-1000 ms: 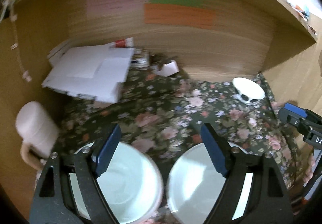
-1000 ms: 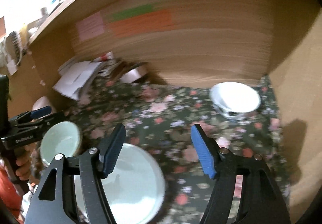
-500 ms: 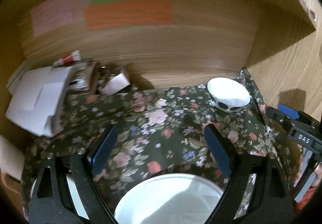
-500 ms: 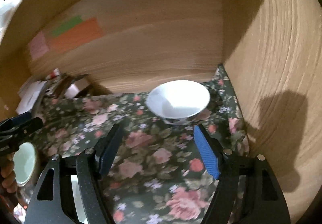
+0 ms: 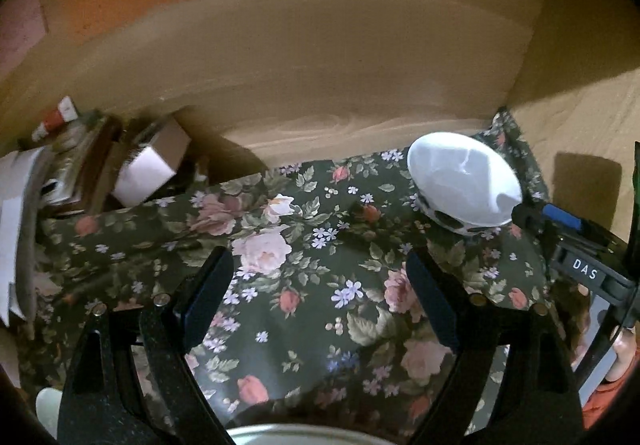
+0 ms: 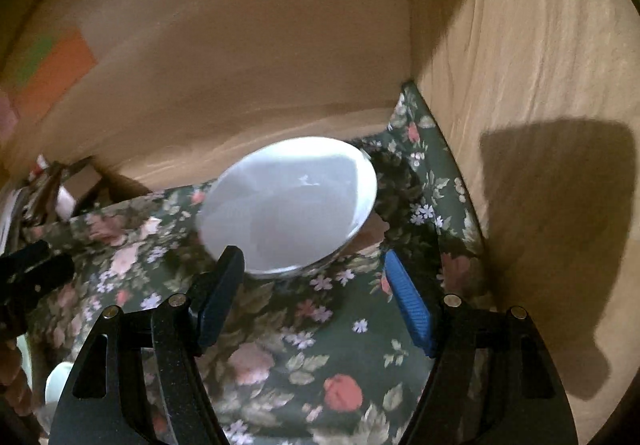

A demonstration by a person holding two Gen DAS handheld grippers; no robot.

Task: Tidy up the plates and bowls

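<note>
The white bowl (image 6: 292,205) was seen near the back right corner of the floral cloth (image 6: 288,357), close to the wooden side wall (image 6: 540,125). The right gripper (image 6: 312,305) was held wide open just before the bowl — its blue pads (image 6: 408,305) empty, nothing gripped. The left gripper (image 5: 320,297) was likewise spread open and empty over the middle of the cloth, with the rim of a pale plate (image 5: 304,435) below it — boxes and papers (image 5: 132,165) were piled at the back left corner
</note>
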